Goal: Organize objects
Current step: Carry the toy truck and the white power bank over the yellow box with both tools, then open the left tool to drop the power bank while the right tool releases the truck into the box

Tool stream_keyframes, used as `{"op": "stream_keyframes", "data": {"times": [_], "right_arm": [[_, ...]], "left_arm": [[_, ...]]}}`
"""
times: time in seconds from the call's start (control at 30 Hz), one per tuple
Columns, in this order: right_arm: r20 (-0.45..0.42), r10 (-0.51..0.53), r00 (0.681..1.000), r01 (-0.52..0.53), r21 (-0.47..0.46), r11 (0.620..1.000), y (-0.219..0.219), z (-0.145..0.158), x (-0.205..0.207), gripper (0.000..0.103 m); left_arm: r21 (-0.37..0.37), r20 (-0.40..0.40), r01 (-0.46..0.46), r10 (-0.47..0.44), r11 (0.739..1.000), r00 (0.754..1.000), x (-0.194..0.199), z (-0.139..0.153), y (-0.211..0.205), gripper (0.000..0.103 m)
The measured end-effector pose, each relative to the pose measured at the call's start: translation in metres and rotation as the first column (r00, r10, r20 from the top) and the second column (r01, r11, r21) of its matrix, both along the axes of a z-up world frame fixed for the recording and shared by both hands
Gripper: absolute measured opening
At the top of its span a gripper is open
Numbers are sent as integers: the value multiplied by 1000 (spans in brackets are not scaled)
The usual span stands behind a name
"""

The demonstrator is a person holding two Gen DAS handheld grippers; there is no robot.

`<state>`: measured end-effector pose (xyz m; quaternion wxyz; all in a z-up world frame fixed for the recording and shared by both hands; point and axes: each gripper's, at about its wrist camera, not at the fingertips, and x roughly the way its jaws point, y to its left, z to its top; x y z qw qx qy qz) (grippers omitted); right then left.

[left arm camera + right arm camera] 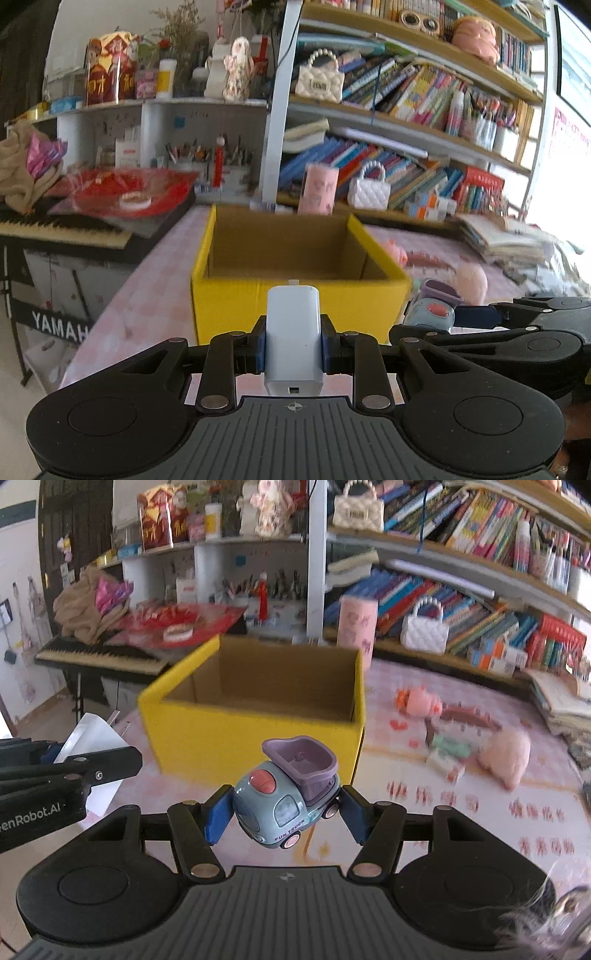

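Left wrist, nearest: left gripper (293,349), jaws closed on one white charger (293,338), held upright, plug prongs pointing away toward the box.
Left wrist, beyond: one yellow box (295,310) on the pink-checked desk (147,306), top open, no contents visible inside from this angle.
Left wrist, at right: toy truck (432,310) and the other tool's black arms, just beside the box's near right corner.
Right wrist, nearest: right gripper (284,818), jaws gripping one toy truck (288,797) by nose and tail; truck tilted, purple bed up.
Right wrist, beyond: yellow box (255,734) ahead of the truck; charger (94,749) at far left.
Right wrist, loose on desk: one pink plush (506,753), one pink pig figure (419,701), one green-and-white toy (448,751), blurred; well apart from the box.
Count in hand: two items, one per tool.
Risk 1: both tools approach one box side by side; arms may collide over the rim.
Risk 2: truck is rounded and gripped end to end, so it may rotate or slip out.
Risk 3: a low release could catch the near wall and push the light box.
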<state>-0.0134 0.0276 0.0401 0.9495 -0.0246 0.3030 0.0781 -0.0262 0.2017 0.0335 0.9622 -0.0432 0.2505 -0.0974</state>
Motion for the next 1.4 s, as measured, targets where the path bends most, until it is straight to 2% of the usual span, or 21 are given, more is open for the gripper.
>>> {"op": "stream_keyframes", "data": {"times": [0.2,0.33,0.57,0.8,0.97,1.07,1.27,1.4], "right_arm": [[109,39,993,-37,-21,999,-3,26,48,60],[121,84,989,-79,-46,996,-3,28,88,60],[16,195,981,-191,-139,972,-2,-2,153,60],[-111,315,942,-331,-187,925,-1,-28,189,60],[-173,407,897,-431,-142,891,-3,-28,201,60],[-260,432,863,-459,-48,887,-9,-32,215,60],[-287,475,832,-507,-44,861,-8,-32,221,64],[-276,508,816,-539,-42,842,-11,-33,226,68]], "left_arm": [[1,70,-27,27,1000,997,45,25,-8,25],[14,61,-56,55,998,997,76,25,-14,25],[42,-15,-116,117,992,993,126,3,-23,25],[79,-94,-145,153,986,984,152,-21,-35,25],[85,-151,-163,174,983,973,164,-34,-40,25],[62,-179,-174,182,983,967,168,-37,-40,25],[3,-246,-196,191,981,950,174,-44,-35,25],[-3,-261,-210,202,978,944,175,-47,-34,25]]}}
